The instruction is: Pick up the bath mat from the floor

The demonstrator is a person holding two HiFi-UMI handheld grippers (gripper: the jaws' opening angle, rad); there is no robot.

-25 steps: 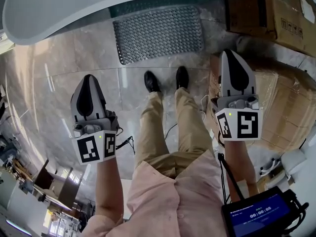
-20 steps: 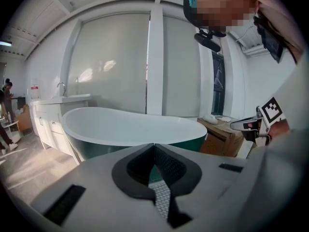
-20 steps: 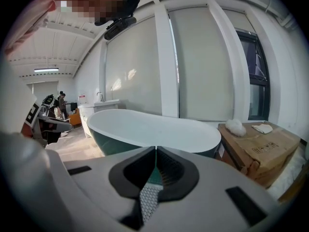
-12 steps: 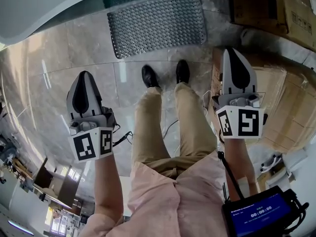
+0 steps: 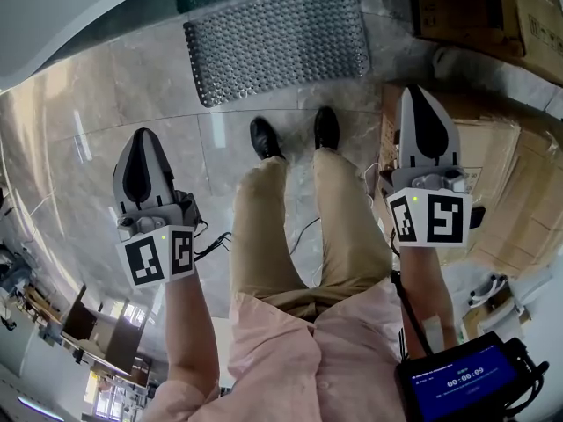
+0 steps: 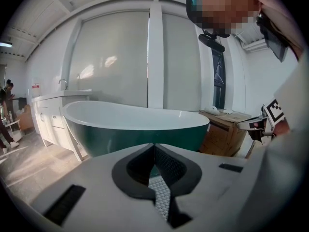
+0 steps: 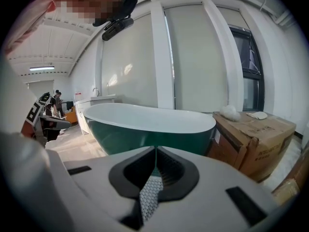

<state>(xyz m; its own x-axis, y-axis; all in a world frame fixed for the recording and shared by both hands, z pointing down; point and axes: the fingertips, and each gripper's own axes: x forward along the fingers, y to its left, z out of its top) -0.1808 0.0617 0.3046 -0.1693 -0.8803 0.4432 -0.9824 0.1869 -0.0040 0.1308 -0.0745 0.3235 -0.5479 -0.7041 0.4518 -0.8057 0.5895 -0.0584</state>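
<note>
The bath mat, grey with a bumpy dotted surface, lies flat on the marble floor just beyond the person's black shoes and beside the tub. My left gripper is held at waist height left of the legs, shut and empty. My right gripper is held right of the legs, also shut with nothing in it. In the left gripper view the closed jaws point at the tub, and a strip of mat shows below them. The right gripper view shows the same: closed jaws, mat beneath.
A white-rimmed green bathtub curves along the top left, right behind the mat. Cardboard boxes stand at the top right, and flattened cardboard lies under the right gripper. A screen device hangs at the person's right hip.
The mat has come further into the head view, lower in the frame. The left gripper has drifted a little left and down. The right gripper has hardly moved. Both stay shut.
</note>
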